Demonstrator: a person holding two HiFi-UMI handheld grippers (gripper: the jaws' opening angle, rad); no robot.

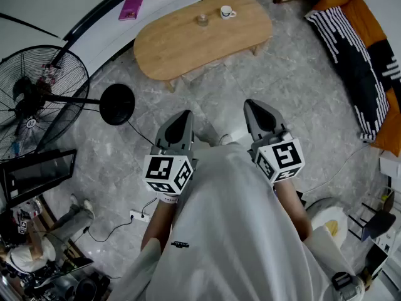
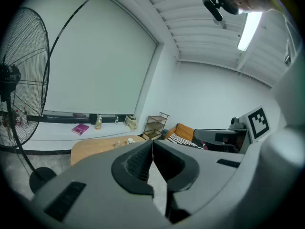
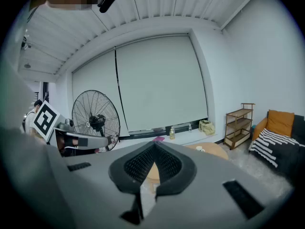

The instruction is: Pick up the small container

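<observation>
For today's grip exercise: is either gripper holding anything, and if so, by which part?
Nothing is held: the grey left gripper and grey right gripper are both shut and empty.

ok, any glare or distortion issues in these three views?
Head view: strong fisheye, the window ledge bows, lighting even, no glare. Left gripper view: ceiling light blown out, black vignette corners, left claw looms large. Right gripper view: same vignette, even light, right claw fills the lower half.

A: How many things do we count?
B: Two grippers: left gripper (image 1: pixel 186 114), right gripper (image 1: pixel 249 104). Ahead of them, one table (image 1: pixel 182 46), one small container (image 1: pixel 202 21), one mug (image 1: pixel 227 12), one pink book (image 1: pixel 131 9). Left of them, one fan (image 1: pixel 37 99).
</observation>
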